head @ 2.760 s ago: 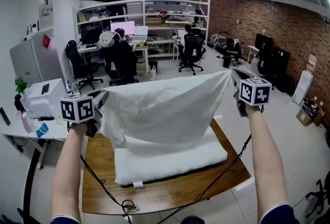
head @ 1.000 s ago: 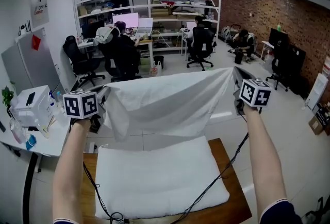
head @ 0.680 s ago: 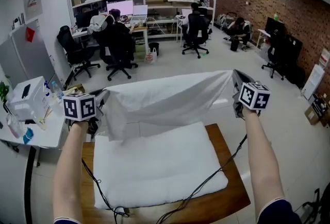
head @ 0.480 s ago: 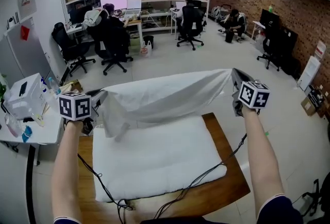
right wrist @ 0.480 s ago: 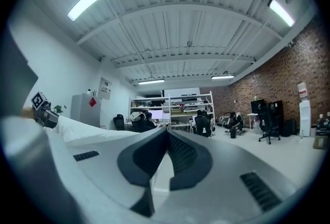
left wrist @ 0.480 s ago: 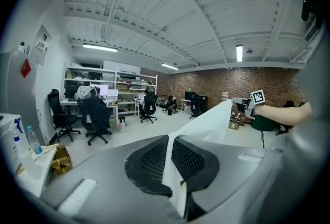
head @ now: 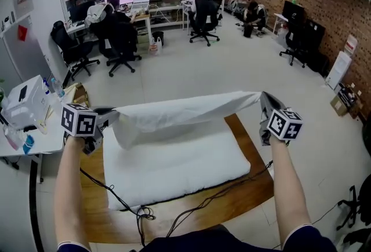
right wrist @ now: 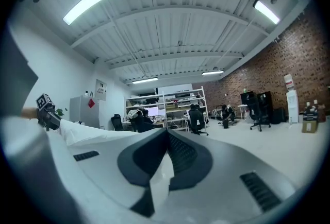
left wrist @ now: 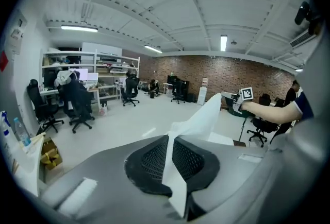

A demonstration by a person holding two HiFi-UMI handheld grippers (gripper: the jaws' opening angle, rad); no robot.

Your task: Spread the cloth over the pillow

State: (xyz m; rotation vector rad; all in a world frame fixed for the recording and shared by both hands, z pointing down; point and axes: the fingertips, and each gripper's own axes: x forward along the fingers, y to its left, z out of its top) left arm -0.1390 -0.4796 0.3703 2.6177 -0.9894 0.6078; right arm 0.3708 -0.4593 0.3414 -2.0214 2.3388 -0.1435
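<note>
- With left gripper [head: 107, 114], pinches one corner of the cloth [head: 174, 117]; jaws closed tight on the fabric, with a thin fold squeezed out between the dark pads.
- With right gripper [head: 262, 97], clamps the opposite corner the same way: jaws together and a narrow strip of fabric caught in the slot.
- Stretches as a plain white sheet from one gripper straight across to the other, top edge taut and nearly level.
- Sags and creases a little just beside the left gripper, where a loose flap droops lower than the rest.
- Hangs in the air above the far edge of the pillow [head: 174, 170], beyond both grippers; cannot tell whether the drooping flap touches it.
- Lies flat below and between the grippers: a thick, white, rectangular pillow, almost wholly uncovered on its near side.
- Rests on a wooden table [head: 255, 187], bare wood showing under the right gripper and along the near edge.
- Trail from the grippers across the near part of the table as black cables [head: 191, 213], coiling below the left gripper.
- Stands on the floor just outside the left gripper: a brown cardboard box [head: 78, 94], contents not visible.
</note>
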